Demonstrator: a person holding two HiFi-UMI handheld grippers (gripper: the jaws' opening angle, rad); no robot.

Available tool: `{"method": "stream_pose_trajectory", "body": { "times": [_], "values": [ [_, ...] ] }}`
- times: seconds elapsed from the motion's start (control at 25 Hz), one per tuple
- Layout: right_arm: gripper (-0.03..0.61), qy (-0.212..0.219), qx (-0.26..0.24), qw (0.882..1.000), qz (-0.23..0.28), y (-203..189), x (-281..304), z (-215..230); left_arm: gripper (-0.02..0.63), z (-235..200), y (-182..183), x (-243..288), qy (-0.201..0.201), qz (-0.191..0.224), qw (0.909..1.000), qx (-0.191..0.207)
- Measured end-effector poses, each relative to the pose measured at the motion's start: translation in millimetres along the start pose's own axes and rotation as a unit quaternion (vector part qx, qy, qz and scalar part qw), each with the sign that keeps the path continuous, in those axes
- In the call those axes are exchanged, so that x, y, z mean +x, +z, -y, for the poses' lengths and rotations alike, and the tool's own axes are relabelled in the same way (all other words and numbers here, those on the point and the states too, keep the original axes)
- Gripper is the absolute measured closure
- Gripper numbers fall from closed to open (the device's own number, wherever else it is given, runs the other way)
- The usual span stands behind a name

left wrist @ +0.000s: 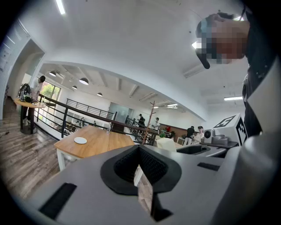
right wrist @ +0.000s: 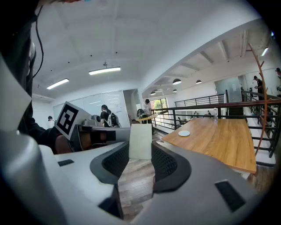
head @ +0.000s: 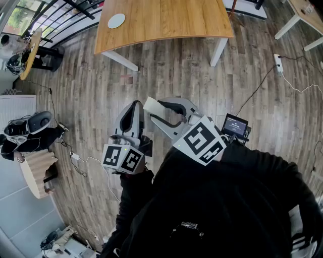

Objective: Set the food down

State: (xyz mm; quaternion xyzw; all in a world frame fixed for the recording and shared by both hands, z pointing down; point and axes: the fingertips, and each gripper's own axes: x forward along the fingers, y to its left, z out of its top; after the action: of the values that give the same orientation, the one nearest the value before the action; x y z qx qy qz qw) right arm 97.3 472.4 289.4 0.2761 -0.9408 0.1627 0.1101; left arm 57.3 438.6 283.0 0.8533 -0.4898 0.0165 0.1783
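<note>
Plate on table, near left end.

Grey-brown plank floor fills the head view. A light wooden counter on white legs stands at 12 o'clock, and a second pale table at 1 o'clock. A black railing runs at 11 o'clock, with a round high table at 10. A white power strip lies at 2 o'clock. Strip lights hang from the white ceiling, and a bright window shows beyond the railing
</note>
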Motion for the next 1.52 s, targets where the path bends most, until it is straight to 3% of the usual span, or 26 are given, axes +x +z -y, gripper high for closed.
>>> {"method": "stream_pose_trajectory", "body": {
  "times": [0.44, 0.6, 0.68, 1.04, 1.28, 1.52],
  "values": [
    [0.41, 0.017, 0.002, 1.0, 0.003, 6.0, -11.1, 34.3, 0.618, 13.3, 8.5, 34.0, -0.001, 0.01, 0.9999, -0.006],
    [0.41, 0.026, 0.003, 1.0, 0.005, 4.1, -19.5, 44.6, 0.618, 10.0, 8.7, 43.7, 0.06, 0.011, 0.9978, 0.025],
    [0.41, 0.032, 0.008, 0.999, 0.005, 3.2, -24.1, 49.6, 0.618, 14.2, 7.3, 48.7, 0.072, 0.002, 0.9968, 0.034],
    [0.41, 0.048, 0.025, 0.998, 0.016, 5.0, -29.5, 63.8, 0.618, 34.5, -4.0, 67.9, 0.044, -0.025, 0.9986, 0.017],
    [0.41, 0.048, 0.024, 0.998, 0.017, 6.2, -20.3, 69.1, 0.618, 26.7, 0.4, 80.3, 0.035, -0.016, 0.9992, 0.012],
    [0.41, 0.02, 0.009, 0.999, 0.028, 23.5, -8.3, 90.0, 0.62, 6.7, 16.4, 104.5, 0.019, 0.001, 0.9998, 0.012]
  ]
}}
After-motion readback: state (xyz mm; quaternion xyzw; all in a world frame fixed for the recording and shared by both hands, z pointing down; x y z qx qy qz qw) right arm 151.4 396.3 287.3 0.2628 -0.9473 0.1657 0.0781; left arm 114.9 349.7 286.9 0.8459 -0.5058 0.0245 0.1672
